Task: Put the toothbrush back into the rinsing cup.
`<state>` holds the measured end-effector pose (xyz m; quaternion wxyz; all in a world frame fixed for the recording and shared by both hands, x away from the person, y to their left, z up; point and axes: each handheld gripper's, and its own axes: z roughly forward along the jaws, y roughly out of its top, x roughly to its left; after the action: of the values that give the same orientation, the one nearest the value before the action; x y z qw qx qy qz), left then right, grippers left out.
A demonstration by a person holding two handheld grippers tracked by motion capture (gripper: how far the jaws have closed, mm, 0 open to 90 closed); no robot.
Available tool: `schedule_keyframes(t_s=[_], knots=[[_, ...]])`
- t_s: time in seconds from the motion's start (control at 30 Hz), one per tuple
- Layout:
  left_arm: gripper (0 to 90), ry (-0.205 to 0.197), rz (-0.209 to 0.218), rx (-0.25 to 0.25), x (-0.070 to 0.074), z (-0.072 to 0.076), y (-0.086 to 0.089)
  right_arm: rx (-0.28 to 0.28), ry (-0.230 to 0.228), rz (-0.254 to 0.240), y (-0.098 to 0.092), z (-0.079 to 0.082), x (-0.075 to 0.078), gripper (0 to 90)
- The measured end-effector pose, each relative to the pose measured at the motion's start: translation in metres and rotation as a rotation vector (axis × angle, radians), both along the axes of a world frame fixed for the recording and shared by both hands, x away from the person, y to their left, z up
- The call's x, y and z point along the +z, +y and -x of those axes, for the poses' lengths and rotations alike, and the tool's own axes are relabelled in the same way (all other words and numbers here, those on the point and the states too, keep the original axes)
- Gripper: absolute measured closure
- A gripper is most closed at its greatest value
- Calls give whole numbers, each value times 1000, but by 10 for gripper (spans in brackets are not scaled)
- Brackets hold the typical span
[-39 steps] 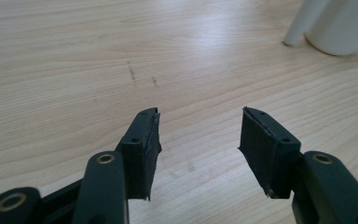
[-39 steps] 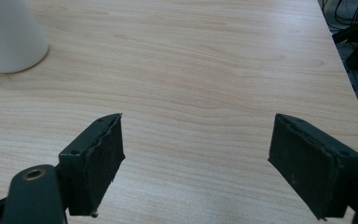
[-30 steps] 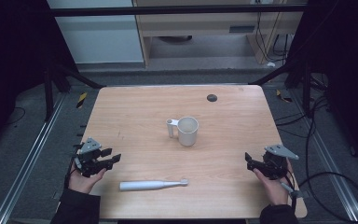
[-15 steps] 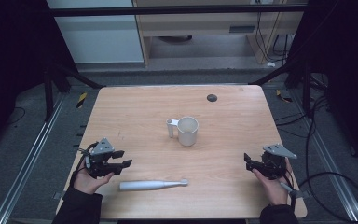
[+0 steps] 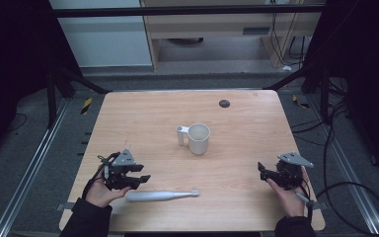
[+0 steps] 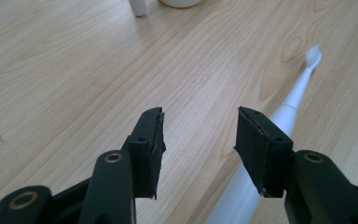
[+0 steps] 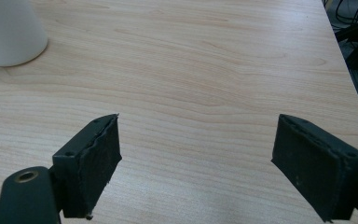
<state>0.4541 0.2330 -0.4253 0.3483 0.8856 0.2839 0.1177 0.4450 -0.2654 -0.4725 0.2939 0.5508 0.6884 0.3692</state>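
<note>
A white electric toothbrush (image 5: 163, 195) lies flat near the table's front edge, its head pointing right. My left gripper (image 5: 140, 178) hovers just above the left end of its handle, open. Its jaws have just been closing a little, and nothing is between them. In the left gripper view (image 6: 200, 128) the toothbrush (image 6: 298, 91) runs past the outside of the right-hand jaw. A white mug (image 5: 199, 138) stands upright at the table's middle, handle to the left. My right gripper (image 5: 262, 170) rests low at the front right, wide open over bare wood (image 7: 198, 149), and the mug (image 7: 9, 30) sits at that view's upper left.
The wooden table (image 5: 143, 113) has a small dark round spot (image 5: 224, 103) near its far edge. Dark floor, metal rails and cables surround the table. Bare wood stretches between the mug and both grippers.
My left gripper has moved right, from the table's left edge to the toothbrush's handle end. The right gripper, the mug and the toothbrush have stayed in place.
</note>
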Motion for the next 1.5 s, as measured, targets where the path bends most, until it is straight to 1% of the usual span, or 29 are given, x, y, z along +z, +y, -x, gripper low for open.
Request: schedule_keyframes(t_s=[0.07,0.1,0.13,0.17,0.23,0.3,0.33,0.43,0.47,0.5,0.53,0.63,0.7,0.97,1.1,1.23,1.3,1.37,1.4,1.47,1.5], knots=[[514,8,-8,-24,0,0,-4,0,1,2,0,0,0,153],[518,10,-23,-30,0,0,-9,0,3,1,0,0,0,153],[525,10,-23,-30,0,0,-9,0,3,1,0,0,0,153],[531,19,-30,-39,0,0,-12,1,3,1,0,0,0,153],[531,18,-34,-43,0,0,-14,2,3,1,0,-1,0,153],[531,22,-47,-60,1,0,-18,2,4,0,0,-1,0,154],[530,22,-64,-82,1,1,-21,3,4,2,0,-1,0,154],[527,27,-73,-101,1,2,-25,4,5,3,0,-1,0,154],[523,35,-85,-119,-1,2,-28,5,7,4,1,-1,0,153],[523,39,-97,-125,-1,2,-29,5,10,3,1,-1,0,154],[525,39,-97,-125,-1,2,-29,5,10,3,1,-1,0,154],[524,52,-122,-158,-4,3,-34,8,10,10,1,-1,-1,154],[523,50,-126,-164,-4,3,-35,8,10,11,1,-1,0,154],[523,62,-148,-218,-5,7,-43,11,16,7,2,-1,-1,155],[527,88,-179,-252,-7,8,-48,13,19,9,2,-2,-1,155],[528,94,-195,-270,-9,9,-51,13,21,8,2,-2,-1,155],[529,88,-210,-280,-10,10,-53,13,21,10,2,-2,-1,155],[533,92,-212,-289,-10,10,-56,14,21,10,2,-2,-1,155],[534,91,-229,-303,-10,10,-59,15,21,13,2,-3,-2,155],[535,93,-235,-307,-11,10,-60,15,23,13,2,-3,-2,155],[539,99,-241,-320,-11,9,-62,17,27,11,3,-3,-2,155]])
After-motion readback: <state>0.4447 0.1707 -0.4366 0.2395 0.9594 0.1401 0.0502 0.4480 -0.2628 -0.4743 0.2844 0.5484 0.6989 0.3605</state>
